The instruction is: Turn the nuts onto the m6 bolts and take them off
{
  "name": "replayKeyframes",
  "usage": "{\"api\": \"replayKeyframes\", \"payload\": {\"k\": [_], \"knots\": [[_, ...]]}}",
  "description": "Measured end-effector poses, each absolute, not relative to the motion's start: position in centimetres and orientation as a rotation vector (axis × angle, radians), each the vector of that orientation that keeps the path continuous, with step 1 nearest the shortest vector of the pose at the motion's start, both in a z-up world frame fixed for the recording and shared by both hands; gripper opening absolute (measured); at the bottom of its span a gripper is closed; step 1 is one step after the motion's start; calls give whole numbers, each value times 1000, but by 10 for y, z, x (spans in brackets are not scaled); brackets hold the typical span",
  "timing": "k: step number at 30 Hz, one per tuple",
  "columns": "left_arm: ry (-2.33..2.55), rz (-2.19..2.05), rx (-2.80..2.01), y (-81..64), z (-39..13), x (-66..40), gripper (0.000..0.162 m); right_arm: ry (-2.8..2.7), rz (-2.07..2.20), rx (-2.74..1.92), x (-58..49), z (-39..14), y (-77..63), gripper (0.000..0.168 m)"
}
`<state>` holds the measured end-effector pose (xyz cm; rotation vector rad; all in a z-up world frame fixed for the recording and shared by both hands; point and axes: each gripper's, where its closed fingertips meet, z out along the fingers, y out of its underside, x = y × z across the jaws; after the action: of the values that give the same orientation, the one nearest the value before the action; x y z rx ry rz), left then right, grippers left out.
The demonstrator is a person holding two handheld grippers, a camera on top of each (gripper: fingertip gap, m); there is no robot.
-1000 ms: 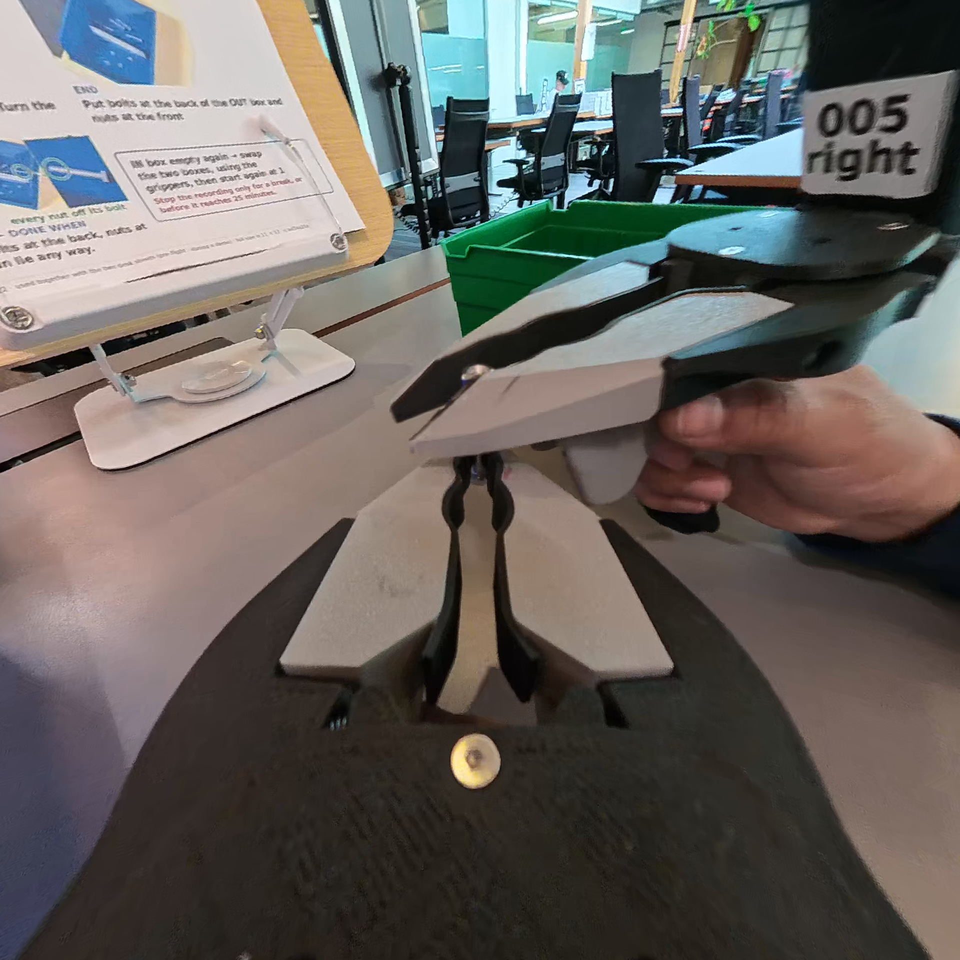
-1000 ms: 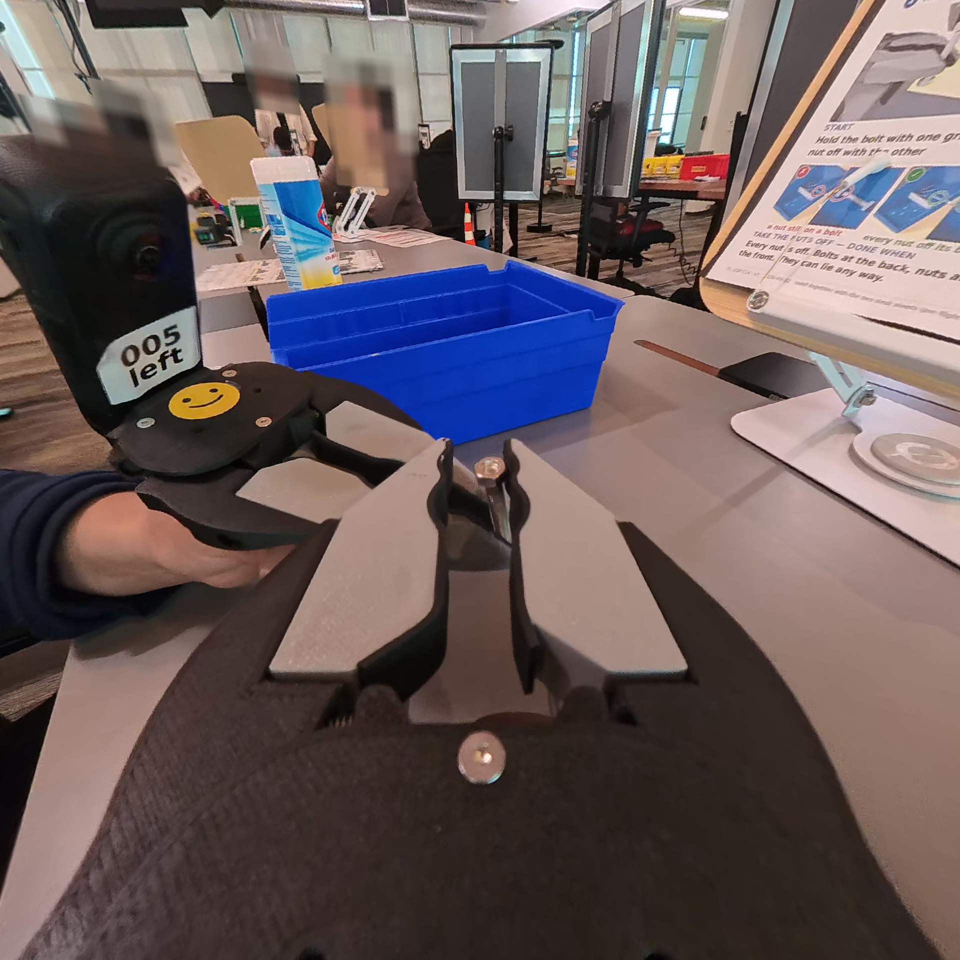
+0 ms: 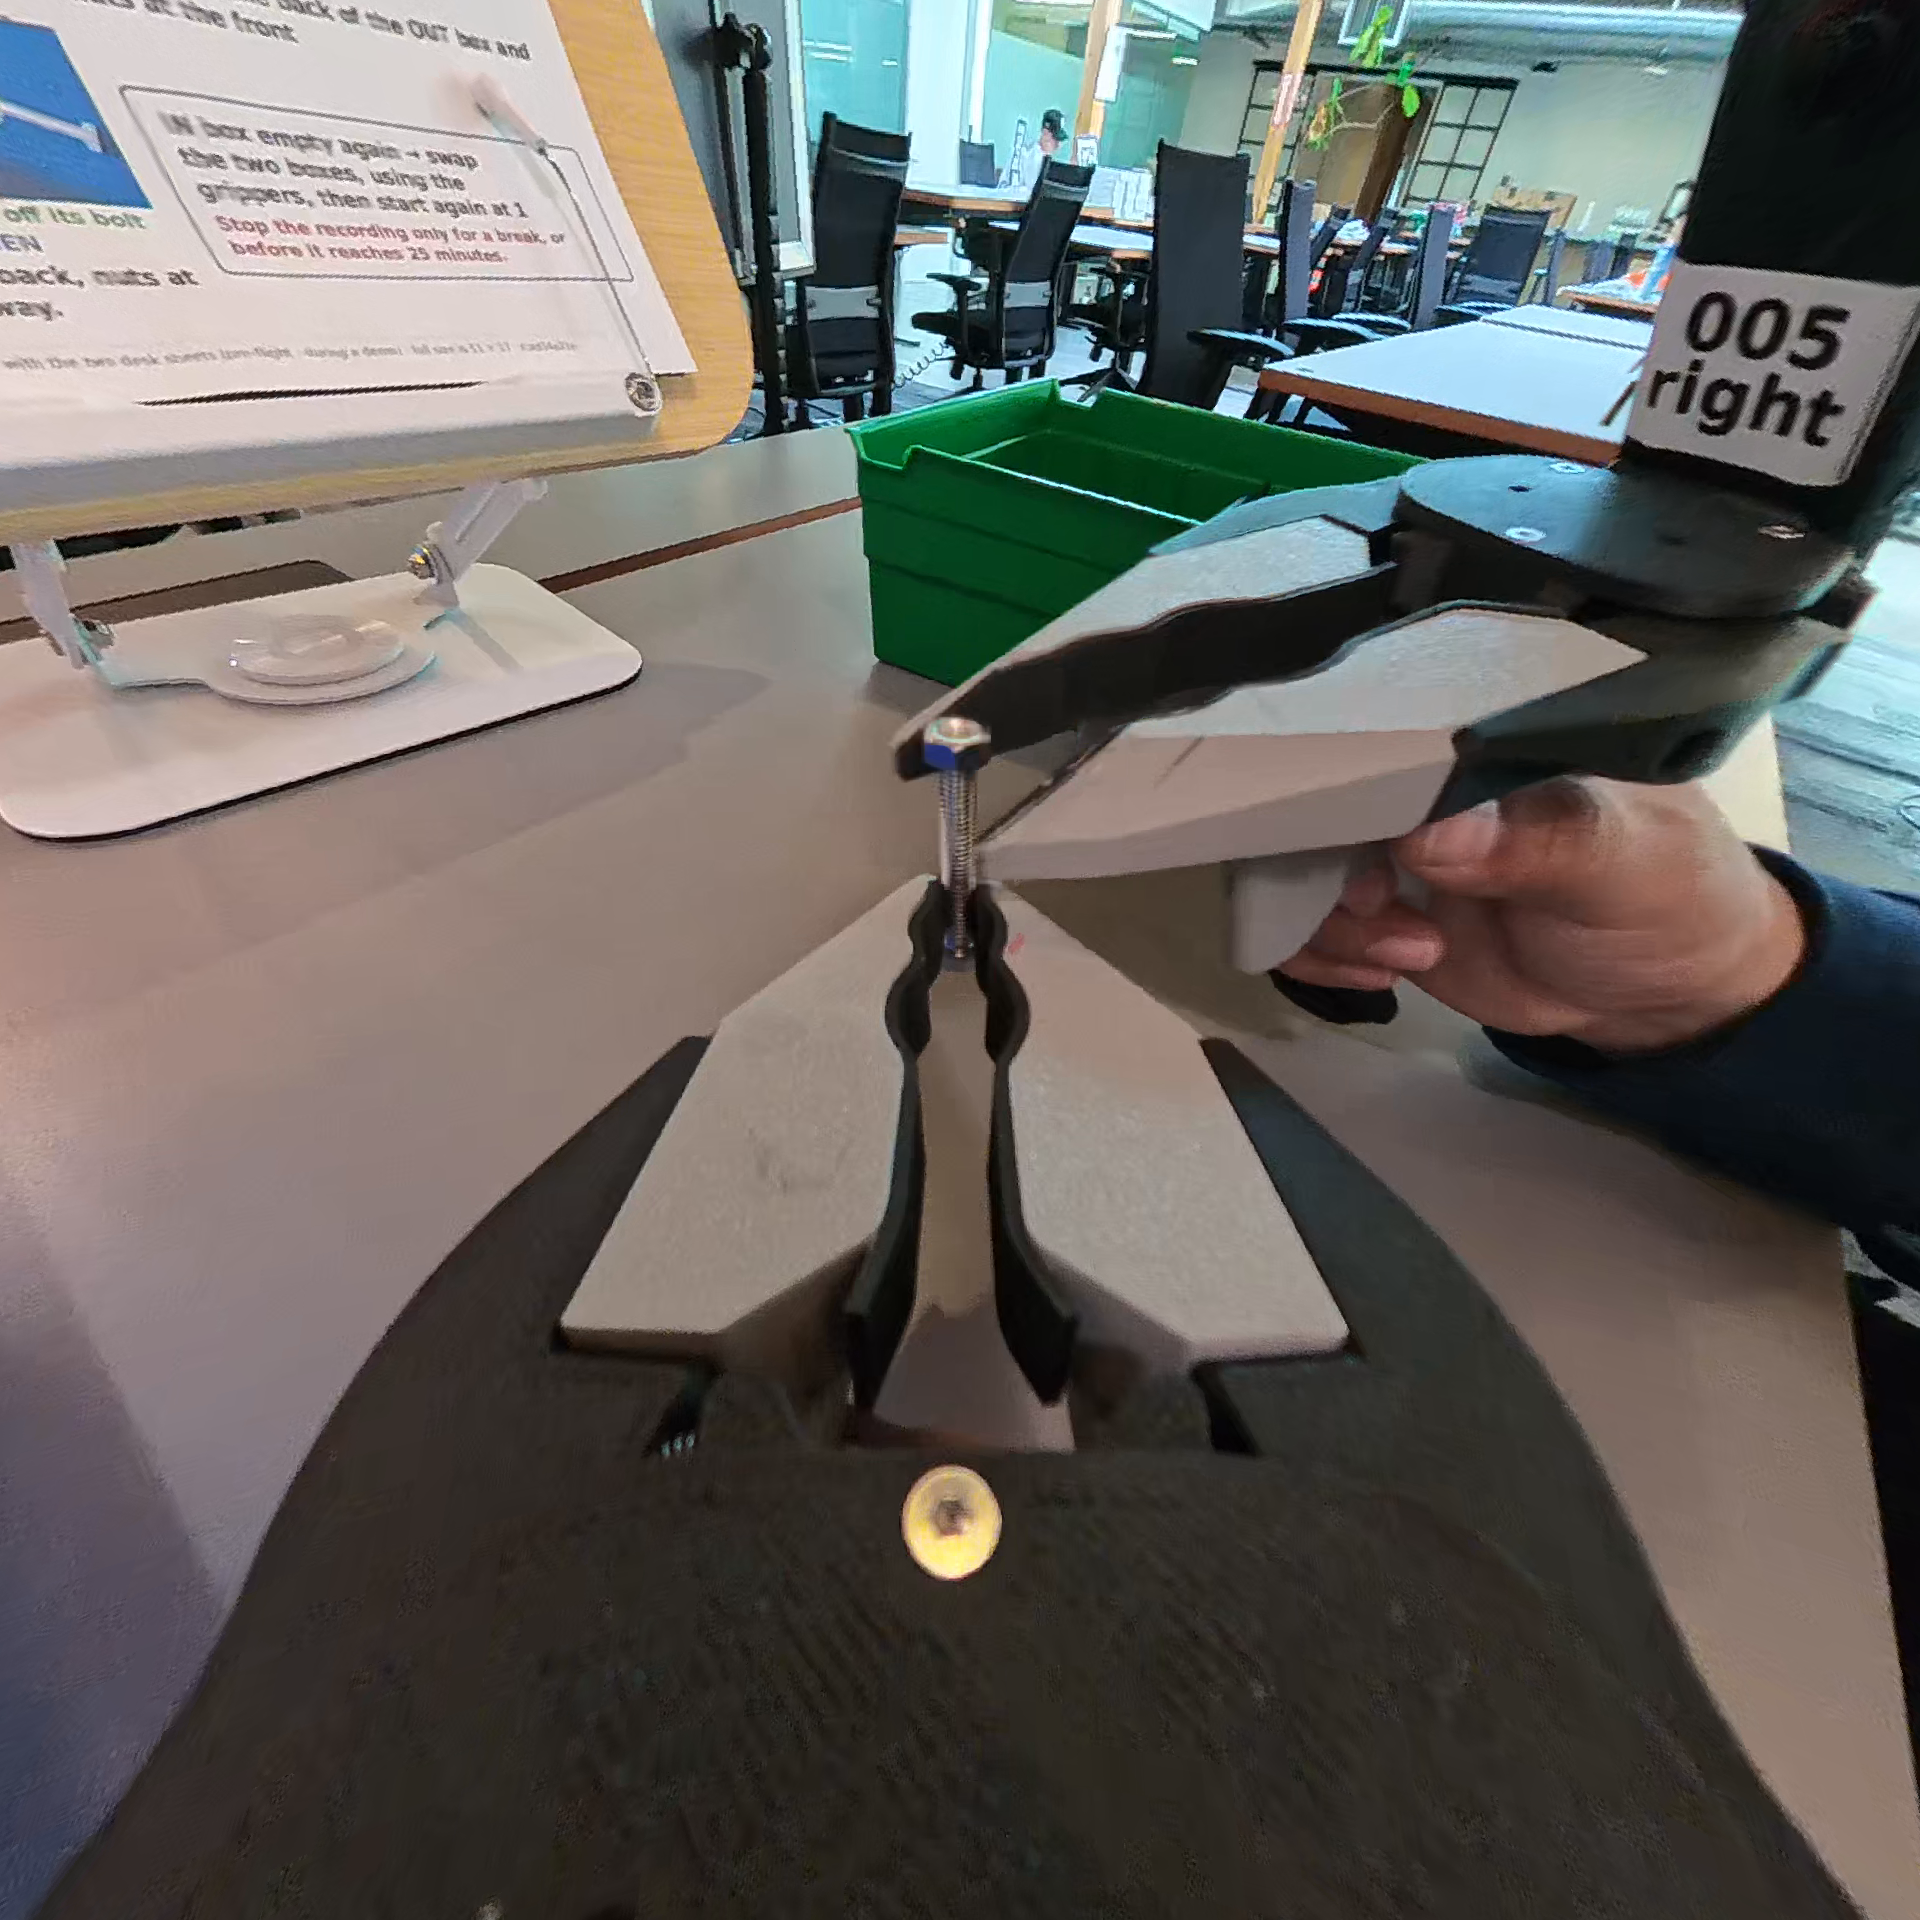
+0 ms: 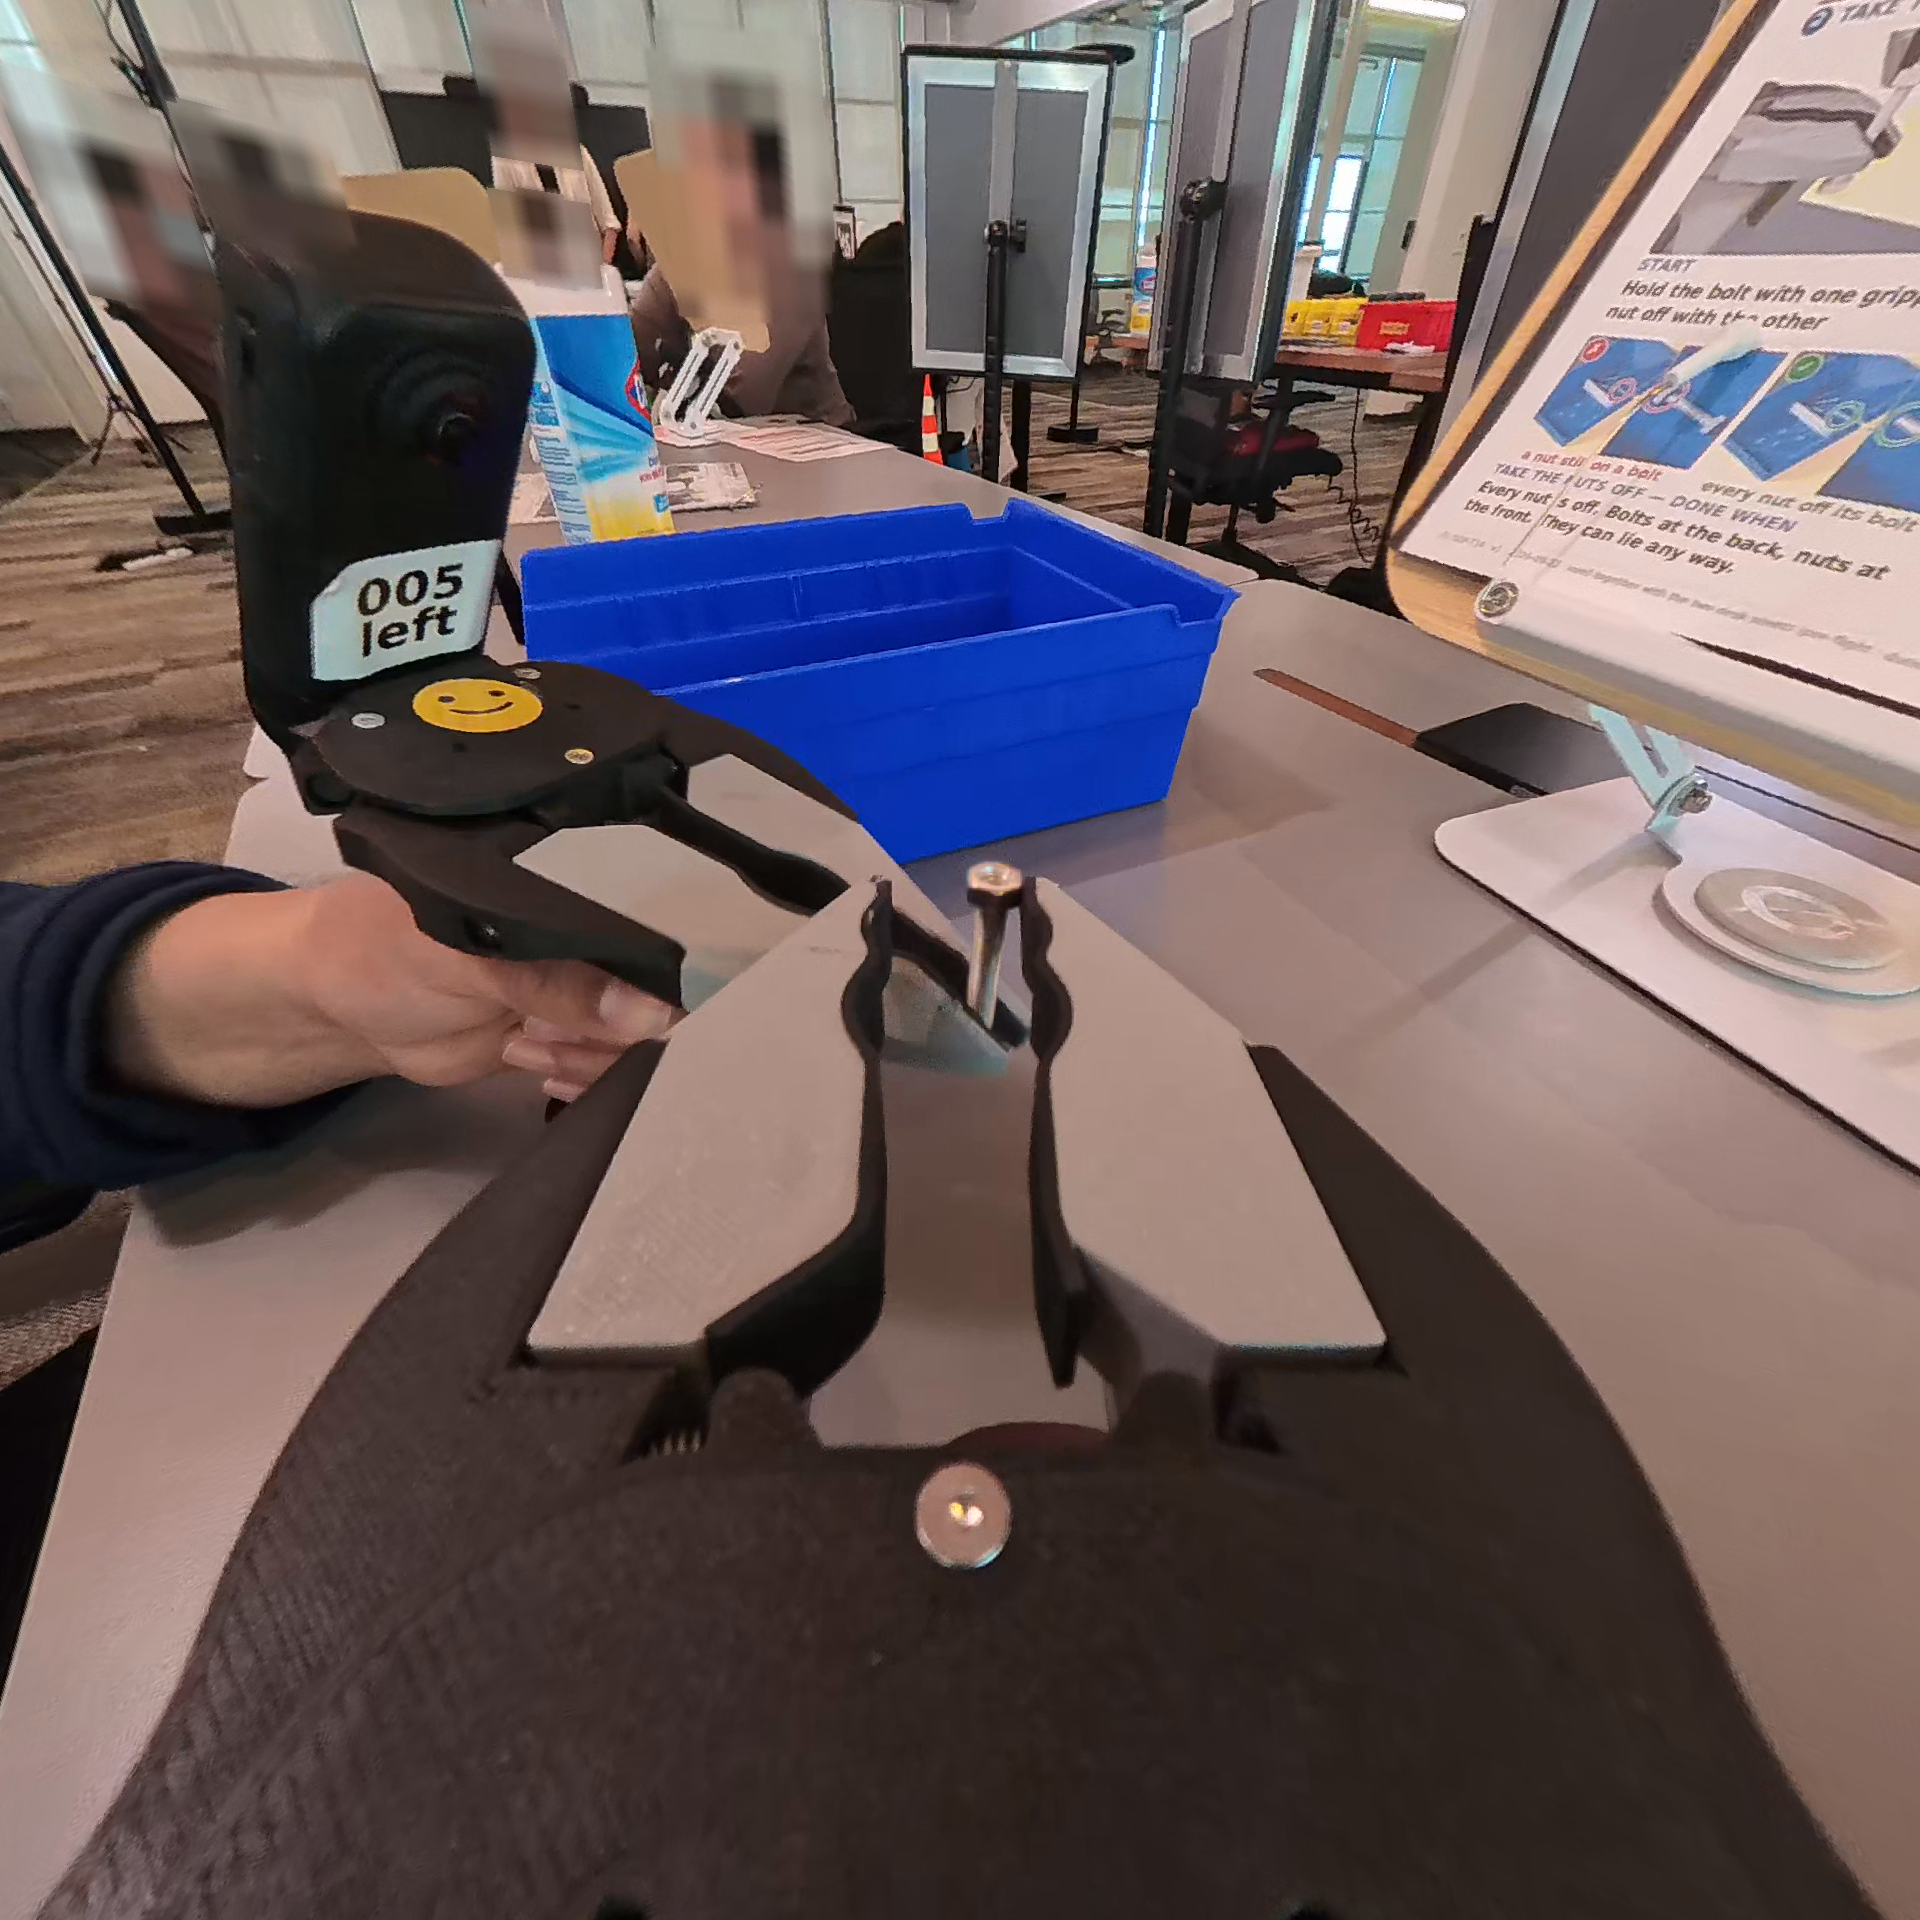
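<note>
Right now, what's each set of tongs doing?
Left tongs: shut on the bolt, held upright by its lower end.
Right tongs: open, straddling the bolt's top, not clamped.

Lower end of the upright silver threaded bolt (image 3: 956,831) hidden between the left gripper's (image 3: 957,914) black fingertips; white instruction sheet (image 4: 1714,416) cut off by frame edge.

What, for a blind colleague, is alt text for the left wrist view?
Jaws of the left gripper clamp the base of an upright silver threaded bolt with a hex nut on top. Jaws of the right gripper sit at the nut.
</note>
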<state>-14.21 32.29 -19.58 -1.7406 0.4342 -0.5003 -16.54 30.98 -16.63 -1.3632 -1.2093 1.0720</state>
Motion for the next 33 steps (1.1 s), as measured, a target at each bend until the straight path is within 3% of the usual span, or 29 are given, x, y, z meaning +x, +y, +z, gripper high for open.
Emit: {"api": "replayKeyframes", "payload": {"k": [6, 14, 22, 28, 30, 33], "knots": [[553, -460, -1734, 316, -201, -121, 3, -1236, 1079, -1382, -173, -173, 307, 2], [573, -538, -1813, 317, -218, -116, 3, -1136, 1190, -1320, -158, -145, 308, 2], [577, -497, -1789, 318, -215, -119, 3, -924, 742, -1405, -15, -78, 363, 2], [651, -514, -1749, 312, -212, -102, 3, -817, 487, -1895, 106, -172, 441, 4], [686, -533, -1728, 308, -211, -95, 3, -829, 527, -2002, 112, -201, 439, 22], [693, -597, -1690, 303, -205, -86, 3, -794, 550, -1950, 112, -188, 431, 22]]}}
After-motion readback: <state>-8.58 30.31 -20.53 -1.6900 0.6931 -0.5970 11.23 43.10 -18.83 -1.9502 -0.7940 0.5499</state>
